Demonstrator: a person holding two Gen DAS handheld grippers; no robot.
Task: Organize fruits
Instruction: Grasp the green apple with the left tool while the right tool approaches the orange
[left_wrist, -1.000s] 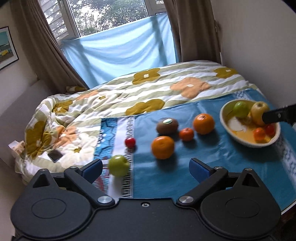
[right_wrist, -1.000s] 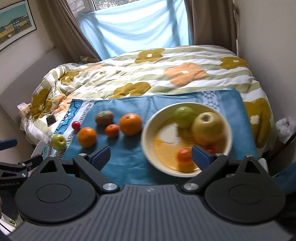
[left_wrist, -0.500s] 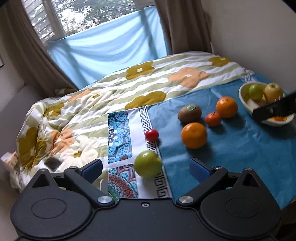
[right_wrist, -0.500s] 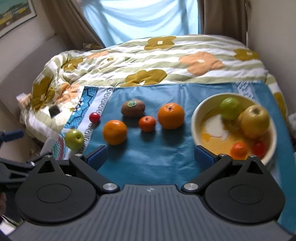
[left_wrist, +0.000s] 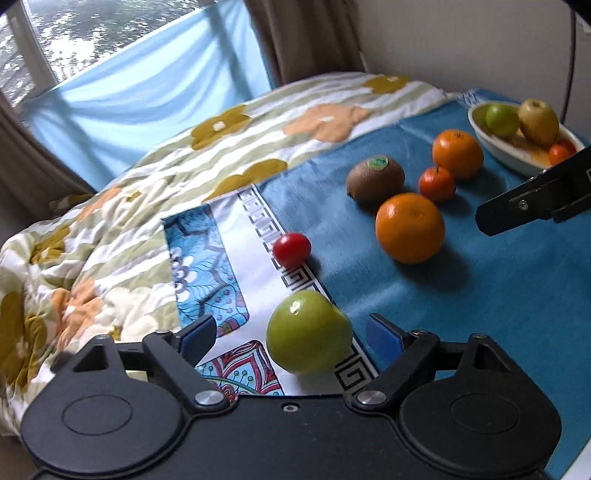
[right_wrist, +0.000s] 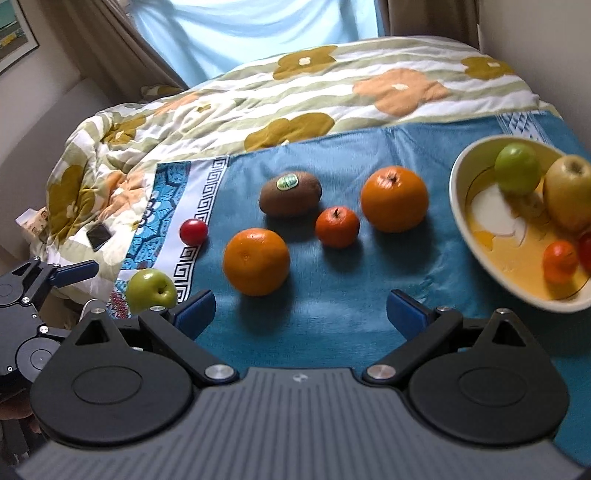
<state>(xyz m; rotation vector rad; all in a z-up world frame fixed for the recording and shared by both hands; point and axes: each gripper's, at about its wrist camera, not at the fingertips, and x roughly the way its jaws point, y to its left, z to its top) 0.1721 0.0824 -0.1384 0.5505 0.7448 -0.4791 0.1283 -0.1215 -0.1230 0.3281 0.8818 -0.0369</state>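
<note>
Apple (left_wrist: 308, 331), green, lies on the bed cloth between the closing left tongs (left_wrist: 291, 334), untouched by either pad. Right tongs (right_wrist: 301, 308) hang spread and empty, farther off, near the orange (right_wrist: 256, 261).

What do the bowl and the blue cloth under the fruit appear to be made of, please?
The bowl looks like glazed ceramic: a thick cream rim and a glossy yellow-and-white inside, though plastic cannot be ruled out. The blue cloth looks like a soft woven or napped textile: matte, with slight wrinkles and a printed border.
</note>
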